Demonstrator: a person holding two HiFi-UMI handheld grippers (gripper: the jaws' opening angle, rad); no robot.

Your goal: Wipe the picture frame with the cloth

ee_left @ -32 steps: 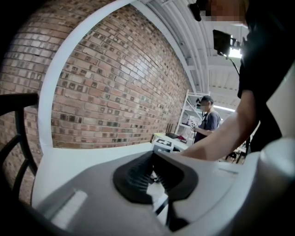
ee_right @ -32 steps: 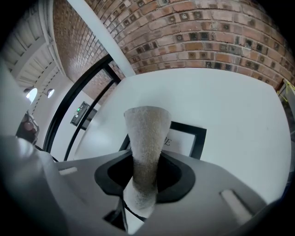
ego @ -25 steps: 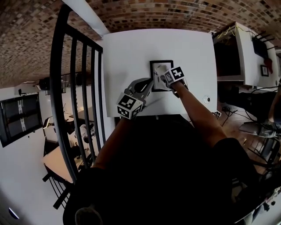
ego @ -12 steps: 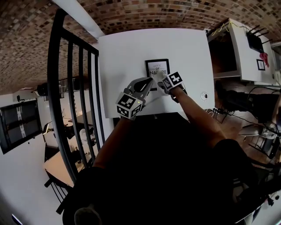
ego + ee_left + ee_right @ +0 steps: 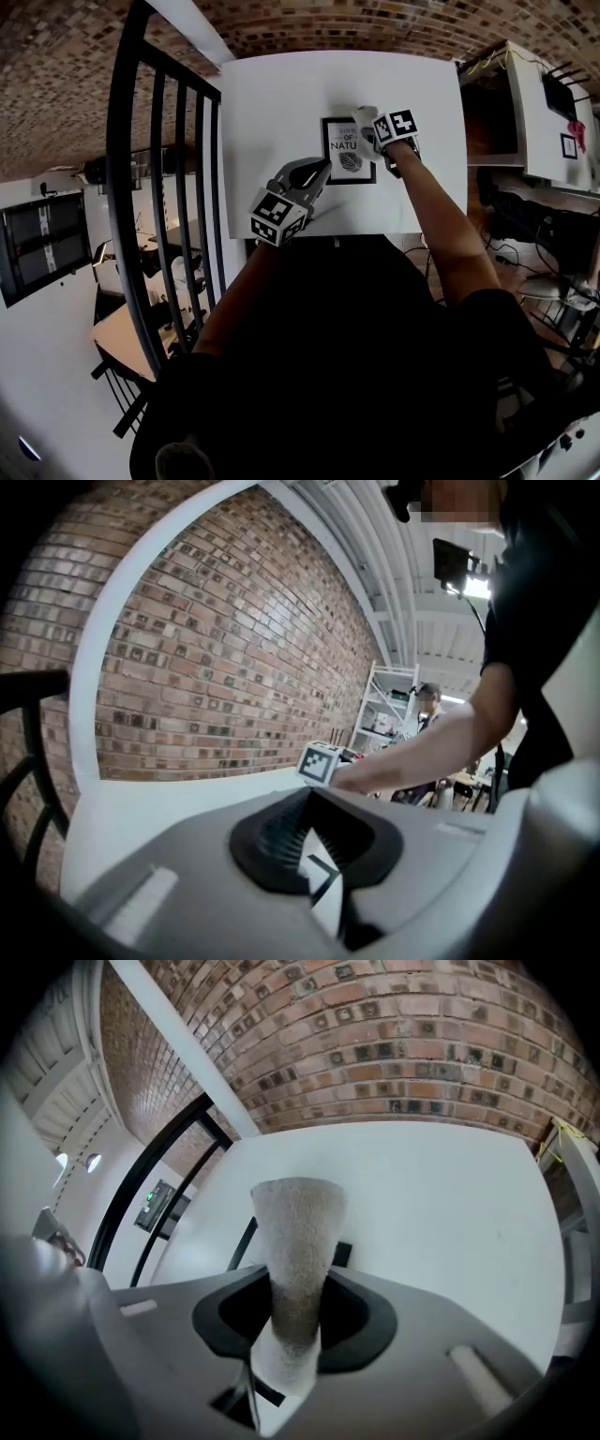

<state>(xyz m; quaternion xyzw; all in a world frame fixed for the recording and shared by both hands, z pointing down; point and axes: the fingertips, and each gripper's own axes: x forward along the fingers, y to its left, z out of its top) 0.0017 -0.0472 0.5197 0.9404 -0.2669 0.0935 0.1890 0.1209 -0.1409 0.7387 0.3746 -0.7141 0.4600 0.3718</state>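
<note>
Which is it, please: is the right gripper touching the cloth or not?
Touching: the right gripper view shows the right gripper clamping the cloth between its jaws.

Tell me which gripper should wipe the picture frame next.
Right. The right gripper is shut on the cloth over the upper right of the picture frame. The left gripper only pinches the frame's lower-left corner, steadying it.

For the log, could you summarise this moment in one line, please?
left hand-held gripper: shut on picture frame | right hand-held gripper: shut on cloth
</note>
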